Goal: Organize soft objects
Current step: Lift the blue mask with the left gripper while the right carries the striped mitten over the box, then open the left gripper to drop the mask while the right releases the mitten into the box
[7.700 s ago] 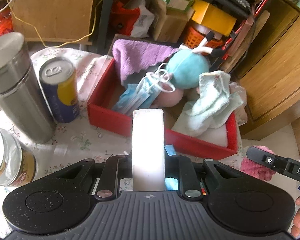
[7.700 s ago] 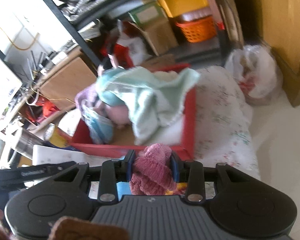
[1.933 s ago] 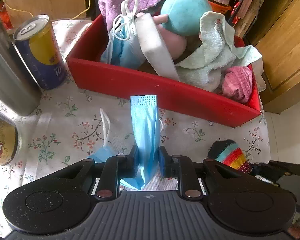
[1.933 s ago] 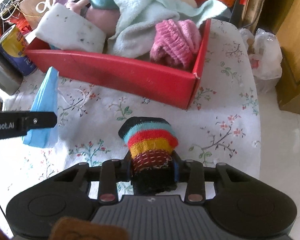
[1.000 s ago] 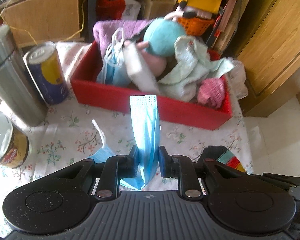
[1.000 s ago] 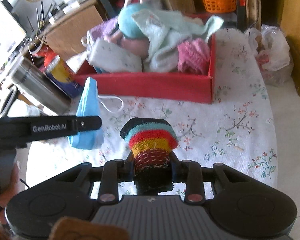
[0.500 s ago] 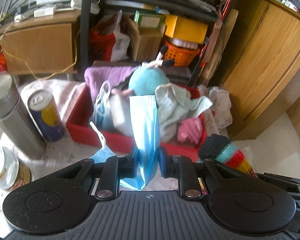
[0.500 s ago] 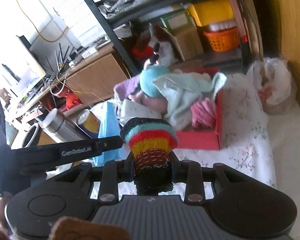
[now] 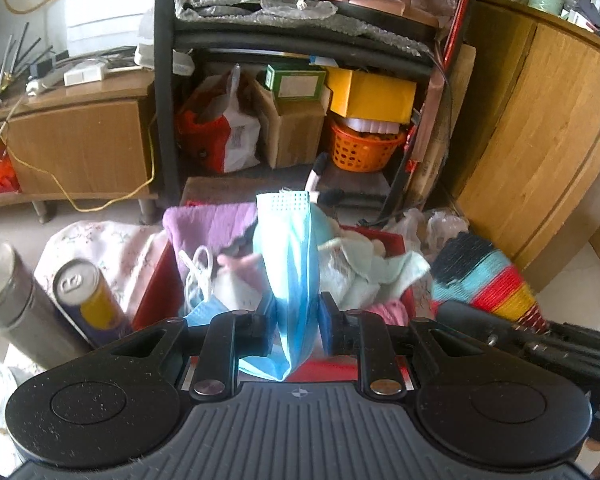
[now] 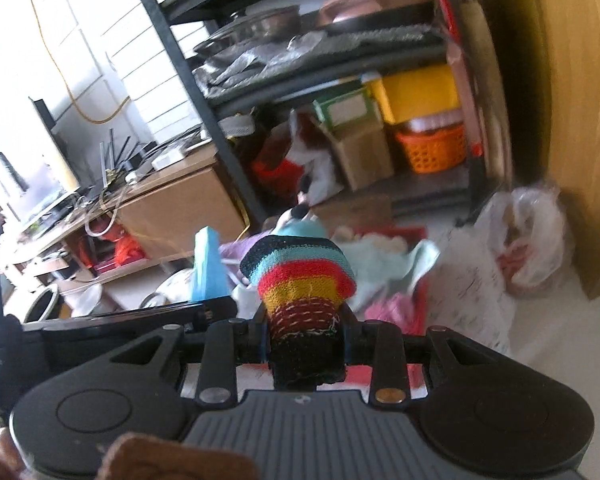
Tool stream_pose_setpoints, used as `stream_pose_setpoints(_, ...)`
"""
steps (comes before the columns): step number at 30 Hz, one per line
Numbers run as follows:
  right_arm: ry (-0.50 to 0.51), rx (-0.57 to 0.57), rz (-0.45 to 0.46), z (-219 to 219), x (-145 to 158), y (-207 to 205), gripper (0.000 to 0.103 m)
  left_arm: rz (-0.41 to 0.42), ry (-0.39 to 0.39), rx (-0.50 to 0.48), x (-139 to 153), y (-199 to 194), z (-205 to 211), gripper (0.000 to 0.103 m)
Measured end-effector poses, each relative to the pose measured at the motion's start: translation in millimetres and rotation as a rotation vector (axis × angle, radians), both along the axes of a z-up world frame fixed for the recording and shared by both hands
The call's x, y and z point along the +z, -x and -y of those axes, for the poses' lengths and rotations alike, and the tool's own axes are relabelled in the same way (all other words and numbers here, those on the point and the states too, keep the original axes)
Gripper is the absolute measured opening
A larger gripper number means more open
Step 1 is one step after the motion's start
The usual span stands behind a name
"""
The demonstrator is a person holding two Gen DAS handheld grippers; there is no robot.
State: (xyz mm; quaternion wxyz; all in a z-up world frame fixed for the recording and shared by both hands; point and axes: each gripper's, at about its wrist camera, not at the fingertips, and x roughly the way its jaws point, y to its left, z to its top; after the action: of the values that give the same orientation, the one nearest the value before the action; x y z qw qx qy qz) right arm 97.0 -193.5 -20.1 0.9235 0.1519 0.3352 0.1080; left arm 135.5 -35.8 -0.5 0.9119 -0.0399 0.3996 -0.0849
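My left gripper point(image 9: 294, 326) is shut on a folded blue face mask point(image 9: 290, 264) that stands up between its pads. My right gripper point(image 10: 304, 340) is shut on a striped knit sock point(image 10: 300, 280), banded black, teal, red and yellow; that sock point(image 9: 484, 280) also shows at the right of the left wrist view. Both grippers hang above and in front of the red box point(image 9: 156, 292). The box holds a purple cloth point(image 9: 208, 224), a teal plush ball, a pale green towel point(image 9: 364, 272), a pink knit piece point(image 9: 384, 312) and another mask. The left gripper's mask point(image 10: 208, 264) shows left of the sock in the right wrist view.
A steel flask point(image 9: 8, 296) and a blue and yellow can point(image 9: 88, 296) stand left of the box on the flowered tablecloth point(image 9: 100, 240). Behind are a black shelf rack point(image 9: 164, 80) with boxes and an orange basket point(image 9: 364, 148), a wooden cabinet point(image 9: 540, 140) at right, and a plastic bag point(image 10: 536, 240).
Both grippers have risen and tilted up, each still holding its item. The red box has slid lower in both views and more of the shelf rack and room shows.
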Motion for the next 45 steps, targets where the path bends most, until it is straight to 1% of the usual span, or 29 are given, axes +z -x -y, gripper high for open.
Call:
stream_pose_setpoints(5, 0.014, -0.021, 0.022, 3, 6, -22, 0.004, -0.008, -0.004, 0.006, -6, -17, 6, 0.022)
stream_pose_setpoints(9, 0.03, -0.035, 0.031, 5, 8, -38, 0.004, -0.017, -0.022, 0.005, -12, -26, 11, 0.022)
stream_pose_setpoints(18, 0.053, -0.064, 0.0, 14, -7, -67, 0.004, -0.049, -0.032, 0.013, -27, -45, 16, 0.022)
stream_pose_setpoints(26, 0.095, -0.06, -0.044, 9, -30, -94, 0.004, -0.078, -0.031, 0.015, -42, -63, 18, 0.023)
stream_pose_setpoints(33, 0.101, -0.067, -0.076, 4, -53, -118, 0.004, -0.122, -0.036, 0.019, -62, -77, 18, 0.023)
stream_pose_setpoints(36, 0.128, -0.073, -0.097, 2, -66, -126, 0.004, -0.136, -0.048, 0.017, -71, -82, 21, 0.024)
stream_pose_setpoints(39, 0.118, -0.067, -0.117, 2, -77, -133, 0.004, -0.143, -0.031, 0.023, -74, -86, 21, 0.025)
stream_pose_setpoints(40, 0.113, -0.068, -0.122, 3, -79, -134, 0.004, -0.143, -0.019, 0.028, -73, -86, 19, 0.028)
stream_pose_setpoints(41, 0.111, -0.072, -0.123, 3, -79, -135, 0.005, -0.143, -0.004, 0.035, -72, -87, 17, 0.034)
stream_pose_setpoints(42, 0.113, -0.071, -0.125, 4, -79, -136, 0.01, -0.141, 0.002, 0.043, -70, -87, 15, 0.036)
stream_pose_setpoints(43, 0.114, -0.08, -0.124, 6, -78, -135, 0.016, -0.136, 0.009, 0.05, -68, -87, 13, 0.042)
stream_pose_setpoints(44, 0.112, -0.089, -0.12, 8, -76, -135, 0.019, -0.133, 0.018, 0.058, -65, -86, 10, 0.049)
stream_pose_setpoints(45, 0.106, -0.1, -0.115, 10, -74, -135, 0.026, -0.129, 0.03, 0.068, -62, -85, 6, 0.052)
